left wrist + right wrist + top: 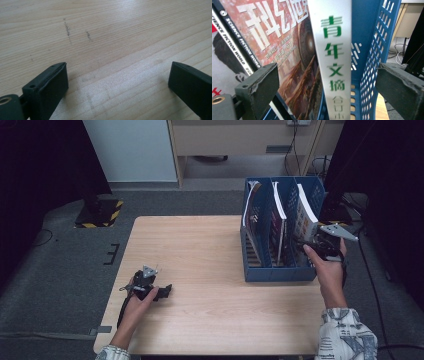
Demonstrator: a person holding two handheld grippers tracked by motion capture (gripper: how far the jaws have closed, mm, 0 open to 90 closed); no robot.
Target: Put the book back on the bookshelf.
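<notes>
At right end of blue file rack (280, 270), white-spined magazine (335, 62) stands upright in rightmost compartment, green characters 青年文摘 down its spine. Your right hand-held gripper (328, 82) open, jaws either side of that spine, not touching. Neighbouring magazine (287, 50) shows red cover; black spine beside it reads SCIENCE FICTION WORLD. Your left hand-held gripper (117, 82) open, resting low on bare tabletop (200, 250), well apart from rack.

- One wooden table (200, 270).
- One blue file rack (280, 272) with three compartments.
- Three magazines (306, 217), one standing in each compartment.
- Two handheld grippers: left gripper (162, 291), right gripper (305, 242).
- Two hands holding them.
</notes>
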